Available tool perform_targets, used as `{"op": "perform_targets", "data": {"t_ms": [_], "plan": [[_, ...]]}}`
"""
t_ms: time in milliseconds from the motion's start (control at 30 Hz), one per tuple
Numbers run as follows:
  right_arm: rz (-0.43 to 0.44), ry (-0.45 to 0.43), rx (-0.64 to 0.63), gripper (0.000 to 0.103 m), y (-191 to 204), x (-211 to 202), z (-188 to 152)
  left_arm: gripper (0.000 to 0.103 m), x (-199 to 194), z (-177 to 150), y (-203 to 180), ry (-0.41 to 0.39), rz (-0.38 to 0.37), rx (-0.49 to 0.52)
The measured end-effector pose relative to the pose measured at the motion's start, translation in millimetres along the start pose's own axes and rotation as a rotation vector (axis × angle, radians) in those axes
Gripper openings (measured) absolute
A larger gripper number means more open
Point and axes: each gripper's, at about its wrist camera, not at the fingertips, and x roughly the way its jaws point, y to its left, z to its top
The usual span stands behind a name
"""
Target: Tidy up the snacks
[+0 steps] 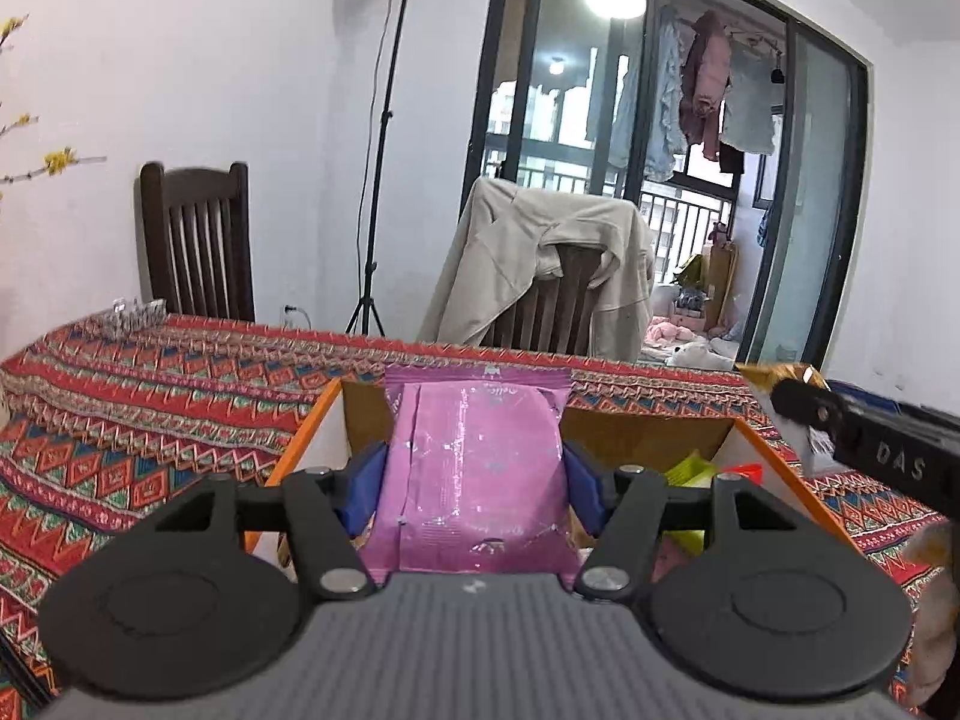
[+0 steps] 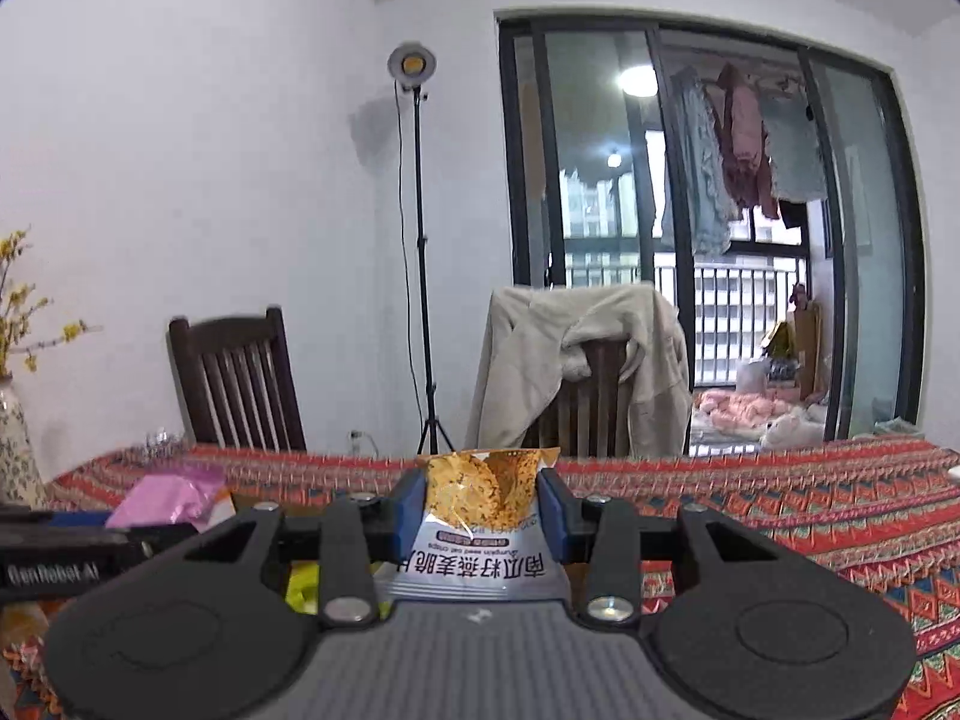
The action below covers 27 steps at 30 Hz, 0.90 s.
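My left gripper is shut on a pink snack packet and holds it over an open cardboard box with orange edges. A yellow-green packet lies inside the box. My right gripper is shut on a white and orange oat-chip packet above the table. The right gripper's arm shows at the right of the left wrist view. The pink packet and the left gripper body show at the left of the right wrist view.
The table carries a red patterned cloth. Behind it stand a dark wooden chair, a chair draped with a beige jacket and a light stand. A patterned vase with yellow flowers stands at the table's left.
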Motion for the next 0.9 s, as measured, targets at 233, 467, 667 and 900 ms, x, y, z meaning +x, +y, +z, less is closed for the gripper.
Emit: {"op": "perform_targets", "data": {"t_ms": [233, 467, 667, 900], "plan": [[0.016, 0.039, -0.004, 0.050, -2, 1, -12, 0.086, -3, -5, 7, -0.027, 0.004, -0.012], [0.033, -0.007, 0.023, 0.103, -8, -13, -15, 0.103, -14, -5, 15, -0.097, 0.018, -0.065], [0.026, 0.014, 0.028, 0.103, -9, -16, -15, 0.103, -19, 1, 14, -0.113, 0.009, -0.074], [0.027, 0.038, 0.024, 0.103, -4, -29, -6, 0.103, -46, 15, 17, -0.145, 0.020, -0.083]]}}
